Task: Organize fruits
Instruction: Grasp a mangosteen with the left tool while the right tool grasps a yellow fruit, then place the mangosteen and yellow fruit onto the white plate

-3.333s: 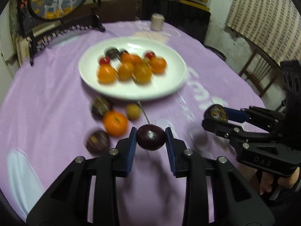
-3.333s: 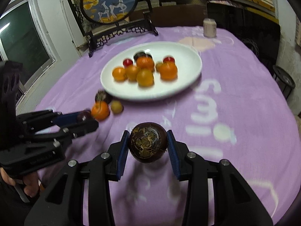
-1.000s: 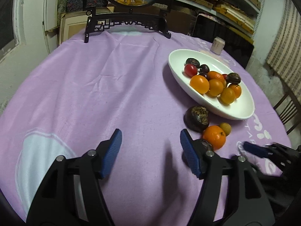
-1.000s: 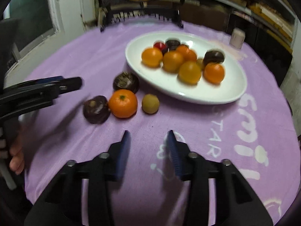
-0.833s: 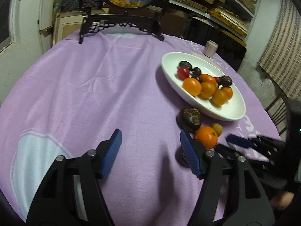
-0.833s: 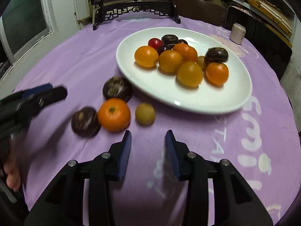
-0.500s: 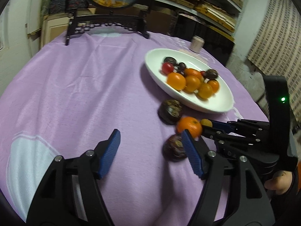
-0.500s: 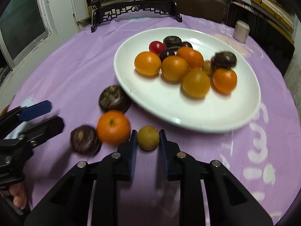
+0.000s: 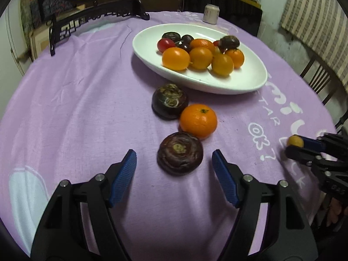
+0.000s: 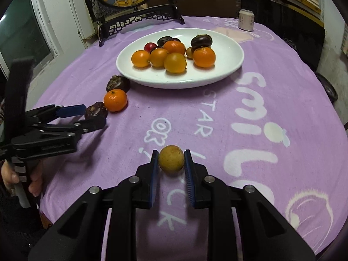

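A white plate (image 9: 250,80) (image 10: 230,50) holds several oranges and dark fruits. On the purple cloth in front of it lie a dark fruit (image 9: 170,101) (image 10: 117,82), an orange (image 9: 198,120) (image 10: 115,100) and a second dark fruit (image 9: 180,153) (image 10: 95,109). My left gripper (image 9: 174,163) (image 10: 87,116) is open, its jaws standing on either side of the second dark fruit. My right gripper (image 10: 171,163) (image 9: 293,145) is shut on a small yellow-brown fruit (image 10: 171,158) (image 9: 295,141) and holds it above the cloth, near the table's front.
A small white jar (image 9: 211,14) (image 10: 246,20) stands behind the plate. A framed round picture on a black stand (image 10: 130,10) (image 9: 93,19) is at the back left. A chair (image 9: 317,76) stands to the right of the table.
The right gripper closed on the small yellow-brown fruit and lifted it back toward the table's front. The left gripper moved in so its open jaws flank the nearest dark fruit.
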